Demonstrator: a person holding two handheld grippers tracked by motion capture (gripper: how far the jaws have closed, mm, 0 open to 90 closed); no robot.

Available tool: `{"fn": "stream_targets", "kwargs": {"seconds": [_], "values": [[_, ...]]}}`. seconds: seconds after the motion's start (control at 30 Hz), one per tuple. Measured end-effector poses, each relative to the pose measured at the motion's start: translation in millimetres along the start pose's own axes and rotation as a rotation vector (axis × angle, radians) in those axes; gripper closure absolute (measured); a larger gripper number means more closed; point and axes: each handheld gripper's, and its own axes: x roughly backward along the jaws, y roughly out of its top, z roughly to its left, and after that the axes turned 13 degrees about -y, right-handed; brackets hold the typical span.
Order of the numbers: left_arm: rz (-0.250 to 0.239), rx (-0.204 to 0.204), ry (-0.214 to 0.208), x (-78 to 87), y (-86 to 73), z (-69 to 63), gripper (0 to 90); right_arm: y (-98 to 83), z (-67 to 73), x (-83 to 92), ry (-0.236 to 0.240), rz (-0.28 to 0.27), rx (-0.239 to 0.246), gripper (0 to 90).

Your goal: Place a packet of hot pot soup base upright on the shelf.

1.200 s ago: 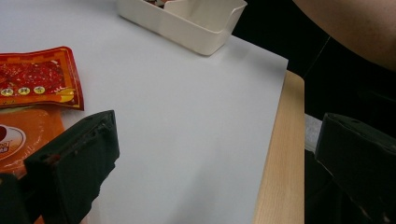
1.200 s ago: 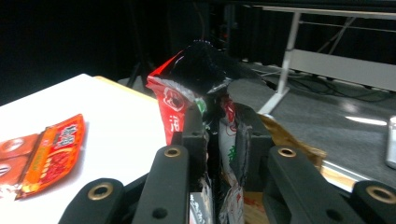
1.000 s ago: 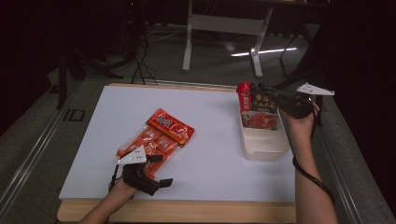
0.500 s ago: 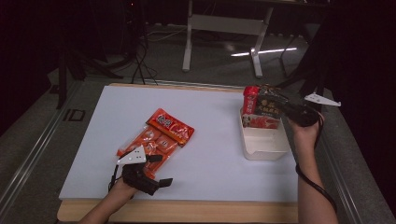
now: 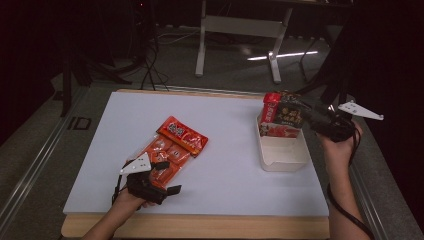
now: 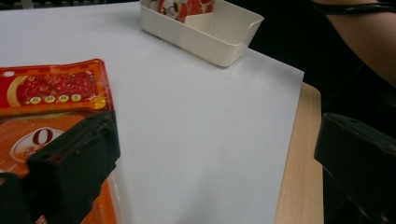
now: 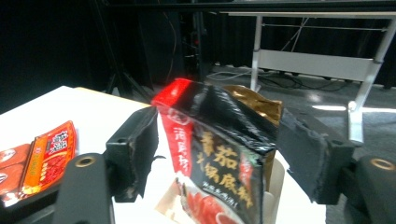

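Since a second ago your right gripper (image 5: 306, 113) has drawn back toward 3 o'clock from the cream tray (image 5: 281, 159), and its jaws have just been opening: they now stand wide on either side of the black-and-red pouch (image 5: 281, 119), whose top sits between them with a gap showing at each pad in the right gripper view. That pouch (image 7: 219, 154) stands upright in the far end of the tray, leaning a little, with its red corner uppermost; the near end of the tray is bare. You can see the tray (image 6: 205, 35) again in the left gripper view, with the pouch's lower part inside it. Your left gripper (image 5: 159, 180) rests at about 7 o'clock on the white surface (image 5: 230, 165), jaws spread wide, one jaw lying over the near end of the orange snack pack (image 5: 172, 147), the other out past the surface's wooden edge. The snack pack lies flat, well apart from the tray.
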Motion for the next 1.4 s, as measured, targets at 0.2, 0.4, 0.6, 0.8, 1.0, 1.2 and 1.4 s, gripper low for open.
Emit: {"fn": "stream_targets", "kwargs": {"seconds": [0.2, 0.4, 0.6, 0.8, 1.0, 1.2, 1.4], "values": [[0.062, 0.009, 0.046, -1.0, 2.7, -1.9, 1.4, 1.8, 26.2, 21.7, 0.029, -0.048, 0.009, 13.7], [0.062, 0.039, 0.053, 3.5, 4.3, 1.9, 1.4, -10.9, 50.7, 30.9, 0.126, -0.021, -0.017, 13.4], [0.052, 0.027, 0.098, 13.4, 8.7, 4.3, 5.5, -20.9, 76.7, 40.0, 0.207, -0.019, 0.025, 14.4], [0.048, -0.015, 0.139, 28.7, 16.5, 7.6, 14.6, -22.7, 101.2, 49.0, 0.263, -0.02, 0.07, 14.5], [0.043, -0.048, 0.236, 48.7, 19.1, 13.3, 33.0, -25.6, 113.5, 59.4, 0.291, -0.024, 0.083, 14.7], [0.007, -0.004, 0.369, 70.1, 17.1, 28.6, 37.2, -34.7, 125.0, 69.9, 0.32, -0.021, 0.069, 15.0], [0.054, 0.007, 0.478, 82.9, 2.3, 51.5, 60.5, -44.2, 137.2, 72.4, 0.328, -0.028, 0.097, 18.2]]}}
